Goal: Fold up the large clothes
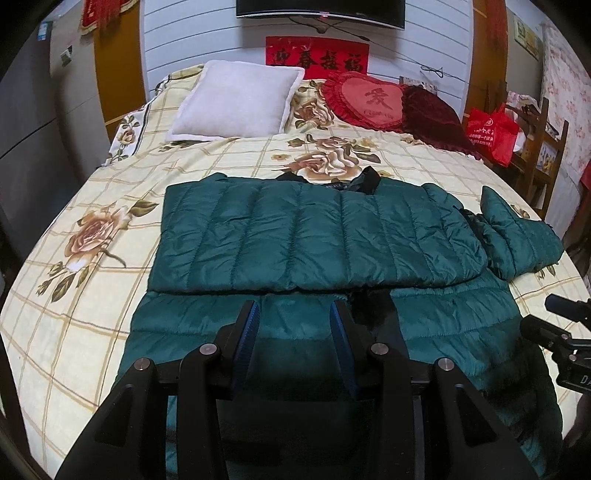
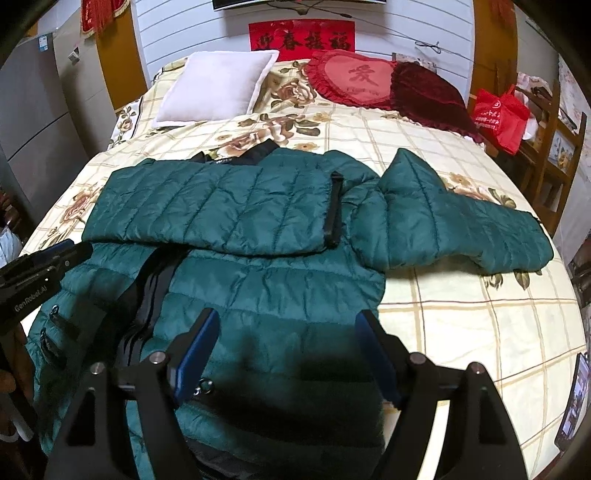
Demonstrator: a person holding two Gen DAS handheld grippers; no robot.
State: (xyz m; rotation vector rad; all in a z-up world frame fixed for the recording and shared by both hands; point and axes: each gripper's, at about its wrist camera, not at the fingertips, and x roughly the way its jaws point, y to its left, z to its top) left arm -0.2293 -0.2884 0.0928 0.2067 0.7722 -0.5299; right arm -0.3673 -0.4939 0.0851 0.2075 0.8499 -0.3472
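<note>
on bed, jacket, phone right-view only

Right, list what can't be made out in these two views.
- Jacket hem: both views, hidden under the tools and cut off by the bottom edge.
- Jacket's chest: both views, covered by the sleeve folded across it.
- Banner lettering: both views, too small and blurred to read.
- TV: both views, cut off by the top edge.

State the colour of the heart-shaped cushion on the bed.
Red heart-shaped cushion; clearest in left wrist view.
</note>
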